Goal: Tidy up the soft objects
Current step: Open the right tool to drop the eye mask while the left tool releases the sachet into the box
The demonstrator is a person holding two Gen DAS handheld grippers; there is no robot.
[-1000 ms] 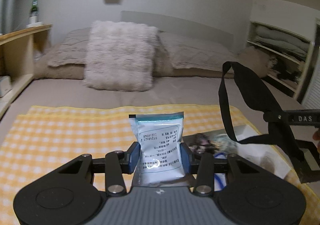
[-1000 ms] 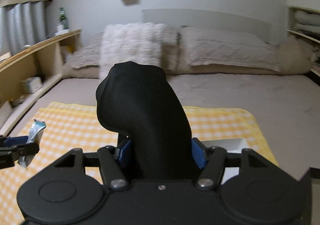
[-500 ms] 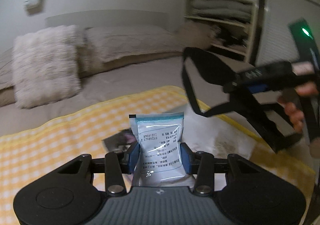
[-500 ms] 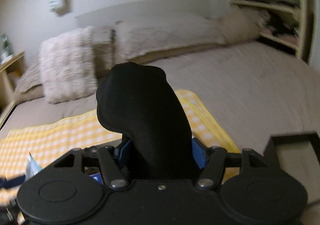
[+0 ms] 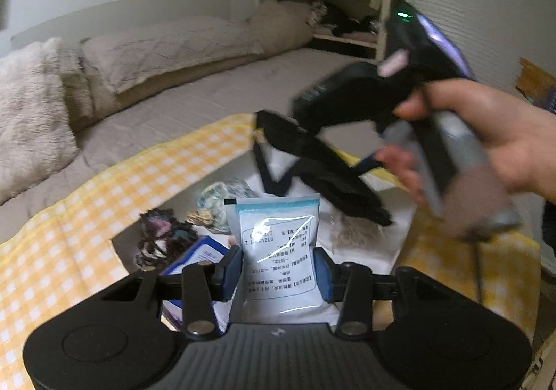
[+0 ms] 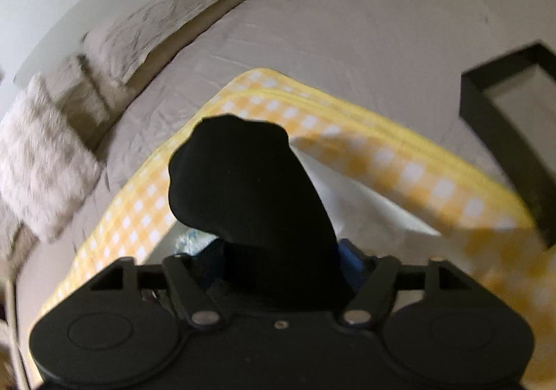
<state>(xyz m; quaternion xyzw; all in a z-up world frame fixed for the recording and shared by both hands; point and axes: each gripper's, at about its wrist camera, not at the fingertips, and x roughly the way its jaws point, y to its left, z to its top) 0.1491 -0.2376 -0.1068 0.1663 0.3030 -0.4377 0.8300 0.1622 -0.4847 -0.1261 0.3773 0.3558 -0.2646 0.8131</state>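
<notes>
While the left gripper (image 5: 280,272) stays clamped on a white printed pouch (image 5: 280,251), upright between its blue pads (image 5: 232,270), the right gripper (image 6: 278,272), whose jaws have just been opening, carries a black sleep mask (image 6: 250,202) standing between them; whether the pads press it cannot be told. Below both lies a white tray (image 5: 399,226) on a yellow checked cloth (image 5: 104,202), itself spread on a grey bed (image 5: 194,105). Contents of tray: dark scrunchie (image 5: 163,237), pale crinkled bundle (image 5: 222,202), blue-edged packet (image 5: 201,254), close together at its left. Right hand (image 5: 486,143) and mask straps hang over the tray's far right part. Black open frame (image 6: 514,133) sits off the cloth's right edge; pillows (image 5: 166,49) line the bed's far side; bare sheet lies between
</notes>
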